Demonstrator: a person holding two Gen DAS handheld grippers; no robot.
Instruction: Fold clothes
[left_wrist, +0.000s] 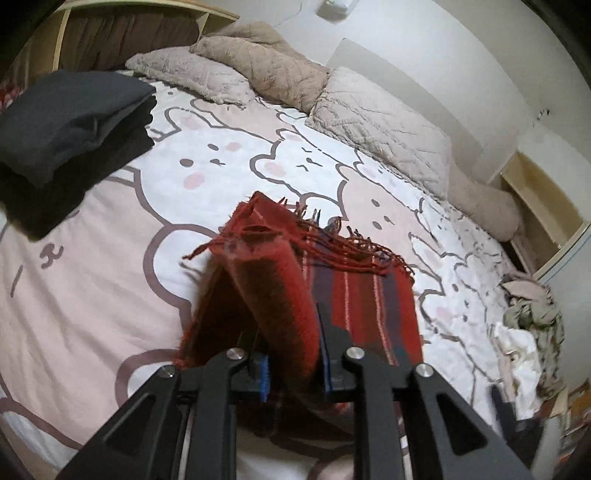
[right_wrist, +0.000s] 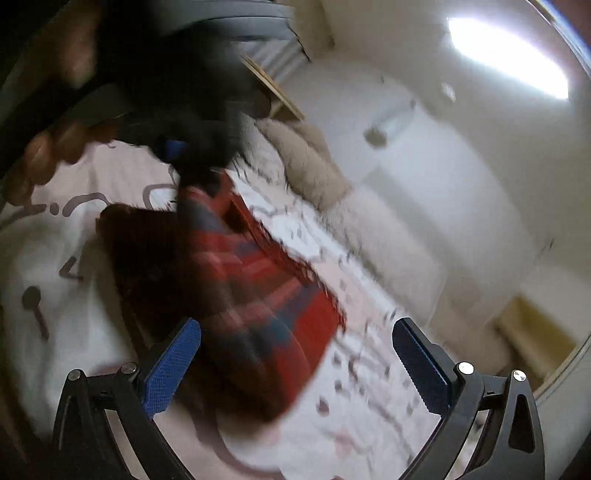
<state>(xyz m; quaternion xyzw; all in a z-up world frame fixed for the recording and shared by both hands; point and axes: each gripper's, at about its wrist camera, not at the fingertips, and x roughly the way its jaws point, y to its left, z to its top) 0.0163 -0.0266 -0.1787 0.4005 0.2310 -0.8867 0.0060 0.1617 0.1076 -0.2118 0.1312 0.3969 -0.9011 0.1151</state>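
Red scarf (left_wrist: 280, 295), woven wool with dark and pale stripes and a knotted fringe, sits at lower centre of the left wrist view, one thick fold of it pinched between the blue pads of the left tool (left_wrist: 293, 373), whose jaws are closed down on the cloth. The rest of the scarf lies flat on the bed (left_wrist: 92, 277) just behind the raised fold, fringe trailing toward the upper right. In the blurred right wrist view the same scarf (right_wrist: 258, 280) fills the centre of the frame, and the right tool (right_wrist: 295, 363) stands wide open with nothing held, its blue pads either side of the cloth's near edge but apart from it.

To fold well from here, the held fold would best be carried across level so its edge meets the flat layer squarely, fringe tucked in, while the free tool pins the lower layer against sliding on the smooth cover.

Soft cartoon-rabbit bedding in pink and white spreads beneath. A stack of dark folded garments (left_wrist: 70, 133) rests at upper left, quilted beige pillows (left_wrist: 369, 122) line the top, and crumpled pale clothes (left_wrist: 532, 314) wait at the right edge.
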